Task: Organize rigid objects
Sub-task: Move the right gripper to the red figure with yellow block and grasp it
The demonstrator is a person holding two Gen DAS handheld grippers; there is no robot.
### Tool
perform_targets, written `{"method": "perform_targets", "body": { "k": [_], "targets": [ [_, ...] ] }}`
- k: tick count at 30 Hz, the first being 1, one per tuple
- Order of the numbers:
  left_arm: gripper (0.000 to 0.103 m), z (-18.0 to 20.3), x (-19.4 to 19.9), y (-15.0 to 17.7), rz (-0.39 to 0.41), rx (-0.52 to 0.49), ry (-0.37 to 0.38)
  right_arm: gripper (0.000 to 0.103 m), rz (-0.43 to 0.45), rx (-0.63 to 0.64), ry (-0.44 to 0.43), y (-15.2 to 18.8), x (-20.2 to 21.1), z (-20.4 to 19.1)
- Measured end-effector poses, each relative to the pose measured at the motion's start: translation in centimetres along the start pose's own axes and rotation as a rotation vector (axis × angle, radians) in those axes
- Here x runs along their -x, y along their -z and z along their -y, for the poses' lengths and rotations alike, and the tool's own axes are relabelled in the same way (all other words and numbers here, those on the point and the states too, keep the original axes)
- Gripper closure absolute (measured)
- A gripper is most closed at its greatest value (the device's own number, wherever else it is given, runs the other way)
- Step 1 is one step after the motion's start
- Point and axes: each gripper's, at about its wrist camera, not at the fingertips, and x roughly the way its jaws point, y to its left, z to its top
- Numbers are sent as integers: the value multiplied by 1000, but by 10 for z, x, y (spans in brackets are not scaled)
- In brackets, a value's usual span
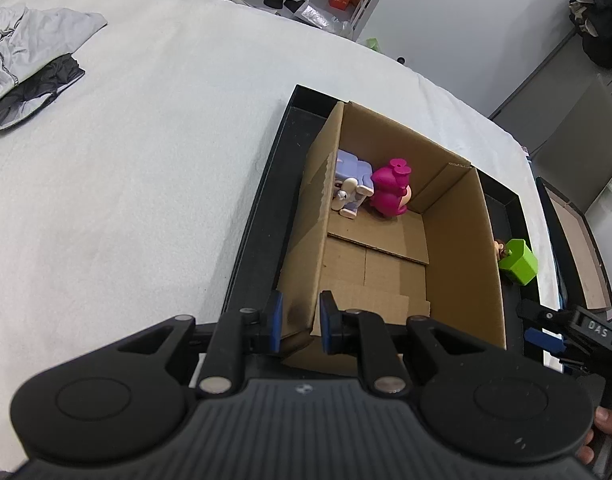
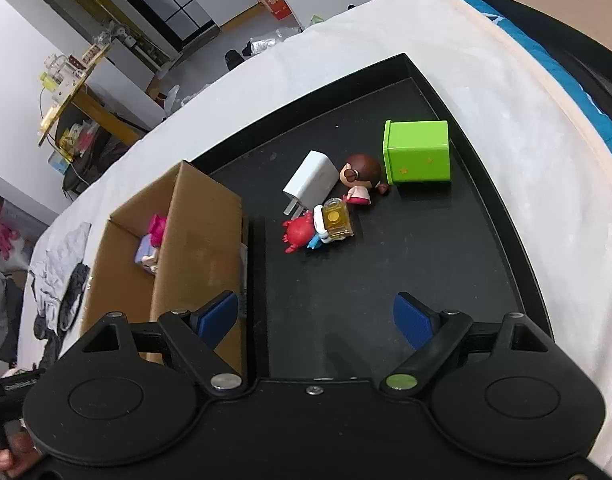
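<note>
Left gripper [image 1: 300, 322] clamped on cardboard box [image 1: 306, 200] wall — right gripper [image 2: 316, 322] agape, charger [image 2: 310, 180] only there.

Brown cardboard box [image 2: 198, 240], black tray [image 2: 386, 288], green cube [image 2: 418, 156], magenta figure [image 1: 390, 192].

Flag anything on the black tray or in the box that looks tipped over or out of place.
The green cube container lies tipped on its side on the black tray. Beside it the brown-haired doll, white charger and red figure lie toppled in a jumble. In the cardboard box, the lavender toy lies fallen over.
</note>
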Motion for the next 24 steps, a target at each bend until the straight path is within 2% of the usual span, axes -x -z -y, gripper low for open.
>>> {"method": "perform_targets", "body": {
  "k": [6,24],
  "targets": [
    [87,1,-4,-1,-7,7,-9,18,13,81,22,-1,-16,-12],
    [87,5,-13,-5,-26,5,-30,18,10,167,103,-15,-67,-23]
  ]
}}
